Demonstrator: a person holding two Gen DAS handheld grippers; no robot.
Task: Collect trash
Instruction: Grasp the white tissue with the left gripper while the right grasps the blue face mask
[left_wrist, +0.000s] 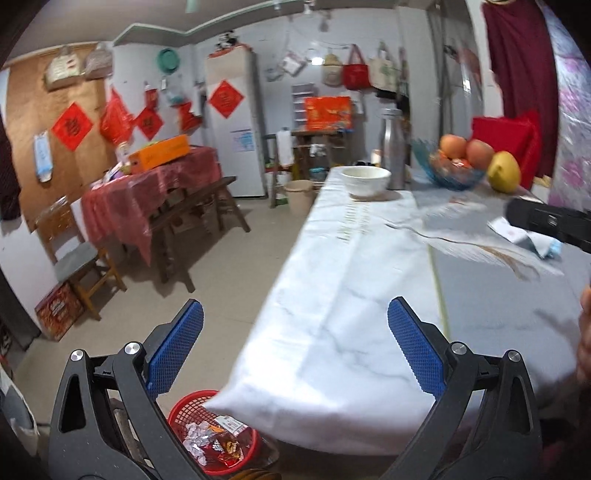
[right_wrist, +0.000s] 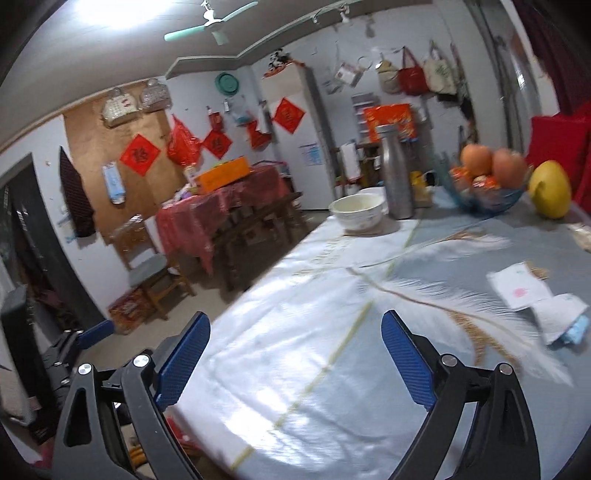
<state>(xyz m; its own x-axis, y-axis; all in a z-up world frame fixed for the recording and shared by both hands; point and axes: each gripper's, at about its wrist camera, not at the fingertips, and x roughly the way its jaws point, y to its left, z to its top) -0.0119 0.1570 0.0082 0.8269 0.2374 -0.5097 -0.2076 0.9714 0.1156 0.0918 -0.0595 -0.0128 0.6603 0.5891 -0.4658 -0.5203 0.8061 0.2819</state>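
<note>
My left gripper (left_wrist: 295, 317) is open and empty, over the near left corner of the cloth-covered table (left_wrist: 354, 280). Below that corner a red mesh basket (left_wrist: 192, 410) on the floor holds several wrappers (left_wrist: 212, 441). My right gripper (right_wrist: 295, 328) is open and empty above the table (right_wrist: 295, 369). To its right lie white paper scraps (right_wrist: 519, 286) and a crumpled tissue with a blue piece (right_wrist: 563, 321). The same scraps (left_wrist: 532, 236) show in the left wrist view, partly behind the right gripper's black body (left_wrist: 546, 221).
At the far end of the table stand a white bowl (right_wrist: 356, 212), a steel bottle (right_wrist: 397, 173), a blue fruit bowl (right_wrist: 487, 192) and a yellow fruit (right_wrist: 550, 190). A red-clothed table (left_wrist: 155, 192), a bench and a wooden chair (left_wrist: 77, 254) stand to the left.
</note>
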